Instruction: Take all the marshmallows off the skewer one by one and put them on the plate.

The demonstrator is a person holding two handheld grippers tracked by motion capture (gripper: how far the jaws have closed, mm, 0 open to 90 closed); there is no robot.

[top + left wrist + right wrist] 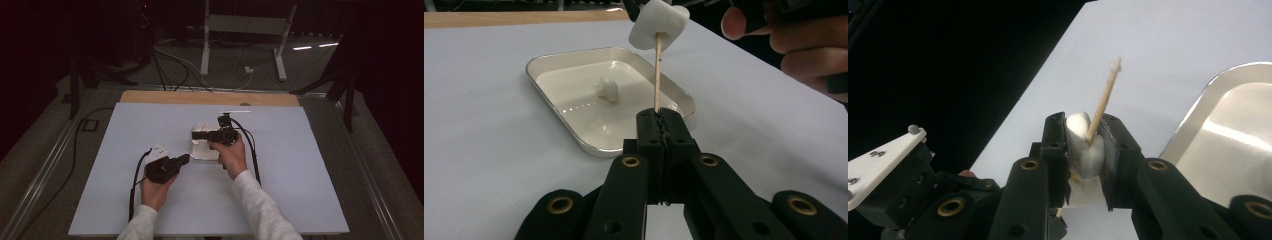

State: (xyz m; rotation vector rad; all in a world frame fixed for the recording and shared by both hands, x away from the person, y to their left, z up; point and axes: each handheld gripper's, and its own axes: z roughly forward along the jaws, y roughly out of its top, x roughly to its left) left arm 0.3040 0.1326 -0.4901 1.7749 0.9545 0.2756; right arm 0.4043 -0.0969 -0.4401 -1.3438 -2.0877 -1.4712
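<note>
A white marshmallow (658,25) is speared on a thin wooden skewer (657,75). My left gripper (663,120) is shut on the skewer's lower end and holds it upright near the tray's corner. My right gripper (1084,130) is shut on the marshmallow (1083,147), and the skewer's tip (1104,97) pokes out beyond it. A second, smaller marshmallow (607,90) lies in the shallow cream tray (589,149). In the high view the left gripper (186,158) and right gripper (196,135) meet at the tray's (200,154) left side.
The tray sits mid-table on a pale sheet (280,190) with open room all round. A wooden table edge (210,97) runs along the back. Cables and a metal stand (245,30) are on the floor beyond. A hand (804,45) holds the right gripper.
</note>
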